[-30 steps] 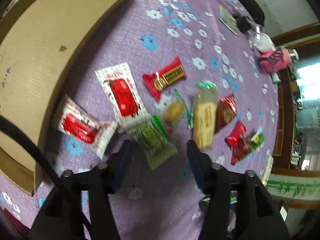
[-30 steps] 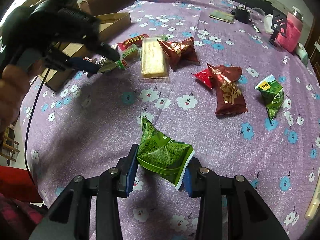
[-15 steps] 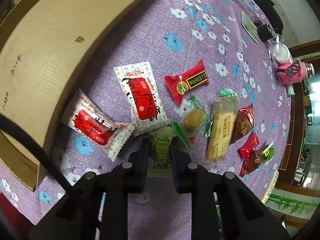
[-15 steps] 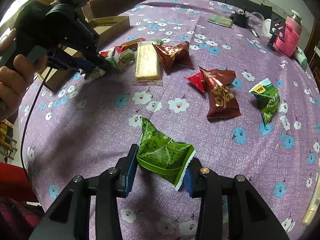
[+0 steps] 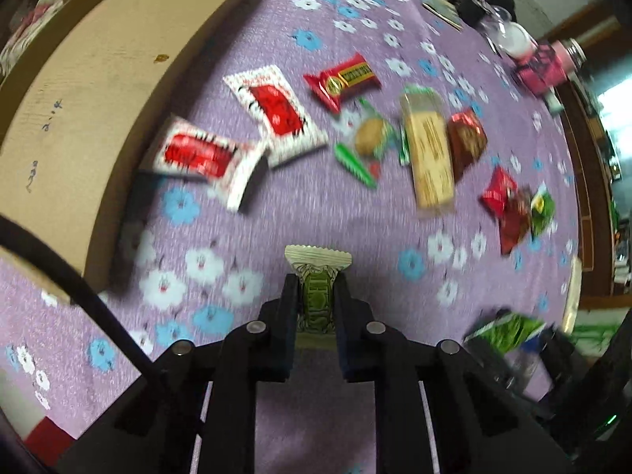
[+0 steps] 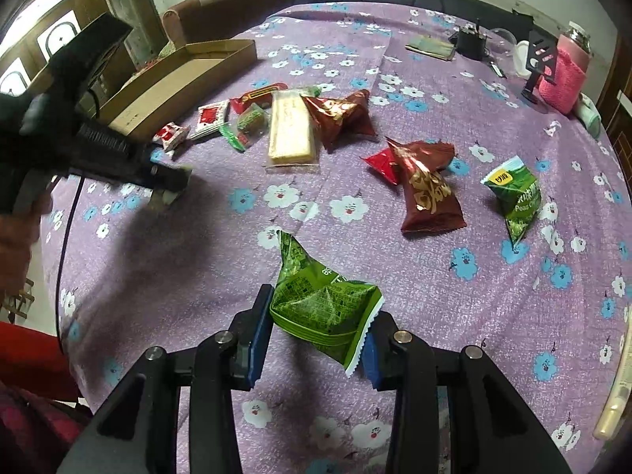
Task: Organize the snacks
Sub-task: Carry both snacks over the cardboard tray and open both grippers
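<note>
My left gripper is shut on a small green snack packet and holds it above the purple cloth, pulled back from the snack pile. It also shows in the right wrist view at the left. My right gripper is shut on a green snack bag, held above the cloth. Loose snacks lie ahead: two red-and-white packets, a red bar, a long cracker pack, dark red bags and a green pea bag.
An open shallow cardboard box lies at the left, also in the right wrist view. A pink-sleeved bottle, a black stand and small items stand at the table's far end. A sofa is behind.
My left gripper closed on the small green packet in the pile, then lifted it and drew back toward the near side. My right gripper keeps holding the green bag, nearly still.
</note>
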`<state>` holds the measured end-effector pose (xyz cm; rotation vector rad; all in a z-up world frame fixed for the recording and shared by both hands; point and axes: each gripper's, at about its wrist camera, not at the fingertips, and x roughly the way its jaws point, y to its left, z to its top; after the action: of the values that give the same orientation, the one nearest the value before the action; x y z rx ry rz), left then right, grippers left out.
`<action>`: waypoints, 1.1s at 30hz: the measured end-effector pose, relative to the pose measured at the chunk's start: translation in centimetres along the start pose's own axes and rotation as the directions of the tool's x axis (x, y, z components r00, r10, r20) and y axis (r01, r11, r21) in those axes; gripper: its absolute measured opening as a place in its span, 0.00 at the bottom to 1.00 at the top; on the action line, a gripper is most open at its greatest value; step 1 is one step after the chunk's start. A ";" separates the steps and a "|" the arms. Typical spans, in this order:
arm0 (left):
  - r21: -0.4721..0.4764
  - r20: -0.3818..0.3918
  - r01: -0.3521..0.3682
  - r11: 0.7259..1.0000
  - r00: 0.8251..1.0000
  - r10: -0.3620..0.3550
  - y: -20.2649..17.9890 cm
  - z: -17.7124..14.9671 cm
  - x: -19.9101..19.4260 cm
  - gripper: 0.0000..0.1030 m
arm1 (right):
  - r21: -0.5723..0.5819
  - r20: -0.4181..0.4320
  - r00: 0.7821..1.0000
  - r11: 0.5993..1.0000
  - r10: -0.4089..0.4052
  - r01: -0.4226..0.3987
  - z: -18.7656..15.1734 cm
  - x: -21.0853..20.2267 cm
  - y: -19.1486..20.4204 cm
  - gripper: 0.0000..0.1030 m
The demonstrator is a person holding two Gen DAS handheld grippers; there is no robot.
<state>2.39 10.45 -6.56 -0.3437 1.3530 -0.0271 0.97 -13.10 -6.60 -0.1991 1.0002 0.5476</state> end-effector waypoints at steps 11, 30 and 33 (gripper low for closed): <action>-0.016 0.089 0.037 0.999 0.995 -0.035 3.5 0.2 -4.5 0.18 | -0.129 0.027 0.997 0.989 0.078 -0.074 7.7 1.2 6.2 0.37; -0.218 0.186 -0.111 0.970 0.971 0.153 14.7 18.4 -6.2 0.18 | -0.184 0.063 0.993 0.979 0.101 -0.088 27.4 12.0 14.9 0.38; -0.217 0.163 -0.142 0.966 0.970 0.180 15.7 20.6 -4.8 0.18 | -0.177 0.039 0.994 0.980 0.098 -0.090 28.7 14.1 15.2 0.38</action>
<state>18.28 31.07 -2.46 -0.3974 1.2005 0.2756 20.24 16.12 -1.74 -0.2949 0.9191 0.7241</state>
